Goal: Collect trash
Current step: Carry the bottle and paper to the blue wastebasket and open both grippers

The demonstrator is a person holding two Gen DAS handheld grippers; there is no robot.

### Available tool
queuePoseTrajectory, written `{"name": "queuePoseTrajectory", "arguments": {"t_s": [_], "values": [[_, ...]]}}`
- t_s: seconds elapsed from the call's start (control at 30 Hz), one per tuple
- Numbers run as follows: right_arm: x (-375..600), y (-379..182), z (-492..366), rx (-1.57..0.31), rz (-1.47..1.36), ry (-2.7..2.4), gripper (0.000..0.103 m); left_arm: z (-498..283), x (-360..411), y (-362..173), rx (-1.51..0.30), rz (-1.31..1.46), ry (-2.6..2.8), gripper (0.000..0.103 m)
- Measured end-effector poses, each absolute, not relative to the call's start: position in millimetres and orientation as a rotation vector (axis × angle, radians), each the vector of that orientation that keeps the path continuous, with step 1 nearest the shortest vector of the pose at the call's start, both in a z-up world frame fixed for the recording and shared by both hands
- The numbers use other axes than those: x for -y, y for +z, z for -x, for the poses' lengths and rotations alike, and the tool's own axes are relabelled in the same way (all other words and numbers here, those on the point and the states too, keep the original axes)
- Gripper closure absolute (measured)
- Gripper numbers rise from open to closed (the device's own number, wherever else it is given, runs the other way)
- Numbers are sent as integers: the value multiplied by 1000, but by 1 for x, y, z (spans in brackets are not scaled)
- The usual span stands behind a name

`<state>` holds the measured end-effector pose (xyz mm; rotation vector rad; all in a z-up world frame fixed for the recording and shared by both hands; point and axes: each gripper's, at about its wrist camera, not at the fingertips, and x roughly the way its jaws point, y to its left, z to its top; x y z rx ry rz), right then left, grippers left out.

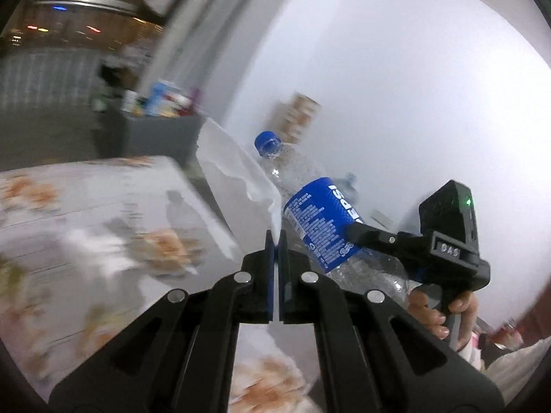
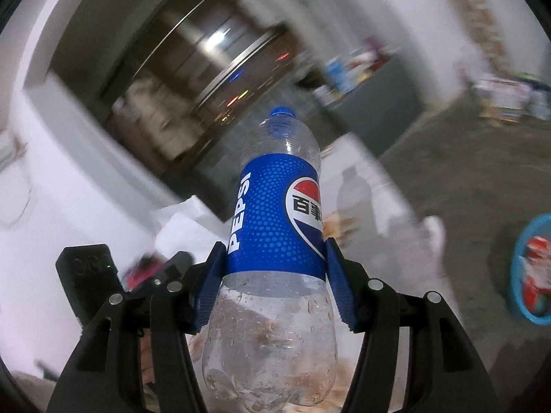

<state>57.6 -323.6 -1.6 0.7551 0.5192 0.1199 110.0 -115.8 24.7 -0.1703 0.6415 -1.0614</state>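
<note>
An empty Pepsi bottle [image 2: 275, 227] rides in the right tongs [image 2: 275, 275], its blue pads pinching the labelled waist from both sides, blue cap [image 2: 282, 112] pointing away from the camera. The grip sits low on the label, where the plastic is stiffest and least likely to buckle; beads of moisture cling inside the clear lower half, but no liquid shows. The bottle is lifted clear of the bench [image 1: 86, 206], whose patterned covering blurs beneath it.

The left tongs [image 1: 275, 244] are pressed together on the corner of a thin white sheet [image 1: 237, 179], probably a scrap of paper or plastic, which stands up stiffly from the pinch. From the left wrist view the bottle tilts just beside this sheet, held out by the person's right hand [image 1: 444, 309] on its grip handle.

With a piece of rubbish in each tool, the collecting looks well under way, both loads apparently bound for disposal together. A blue basket [image 2: 516, 265] on the floor at the right edge of the right wrist view already holds something red and white; it may be the bin, though blur makes that uncertain. The light sheet could flap loose in transit; the smooth, rounded bottle could twist in its hold if the squeeze eases.
</note>
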Motion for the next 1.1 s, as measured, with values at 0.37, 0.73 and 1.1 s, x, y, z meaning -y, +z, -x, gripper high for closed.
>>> {"name": "queuePoseTrajectory", "arguments": {"t_s": [0.37,0.73,1.1], "values": [[456,-91,45,-491,-969,-459,46,-114,367,-51,-1028,-84,-1299,103],[558,-239,59,-611,-1272,-744,43,-103,548,-178,-1251,-386,-1299,94],[584,-309,60,-676,-1277,-890,34,-116,562,-219,-1296,-335,-1193,52]]}}
